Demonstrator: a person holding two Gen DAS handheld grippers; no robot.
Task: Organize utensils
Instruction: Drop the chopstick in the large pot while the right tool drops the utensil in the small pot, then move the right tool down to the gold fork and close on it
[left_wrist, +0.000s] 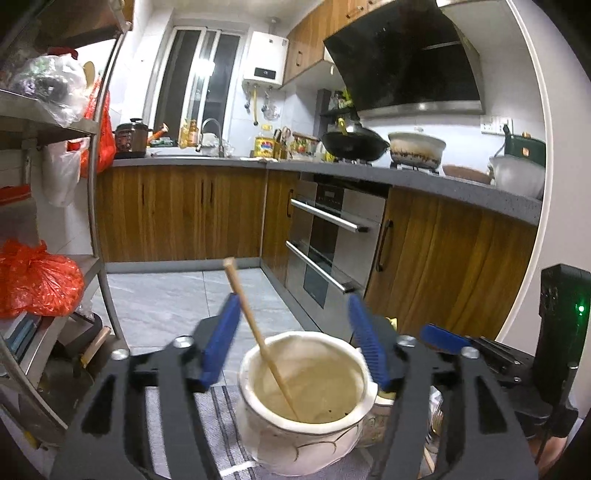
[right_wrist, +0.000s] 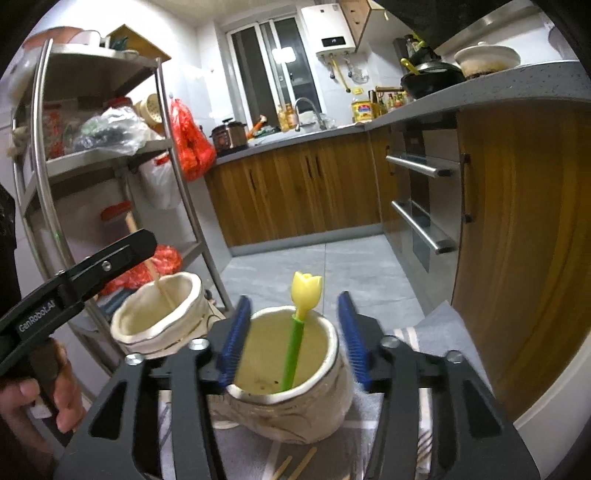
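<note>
**Two pots, one utensil in each**

We hold the left gripper (left_wrist: 291, 332) spread around a cream ceramic pot (left_wrist: 303, 402) holding one wooden chopstick (left_wrist: 258, 336), unpinched. Only our right view shows the second cream pot (right_wrist: 291, 384), where one green tulip-topped stick (right_wrist: 297, 336) stands between the right gripper's (right_wrist: 293, 332) spread jaws, plus loose wooden sticks (right_wrist: 295, 467) on the grey striped cloth (right_wrist: 428, 328).

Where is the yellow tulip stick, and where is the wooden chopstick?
Green plastic stick with yellow tulip top (right_wrist: 306, 295): right wrist view, on the tulip head.
Plain wooden chopstick (left_wrist: 255, 332): left wrist view, mid-shaft above the cream ceramic jar (left_wrist: 295, 439).
</note>
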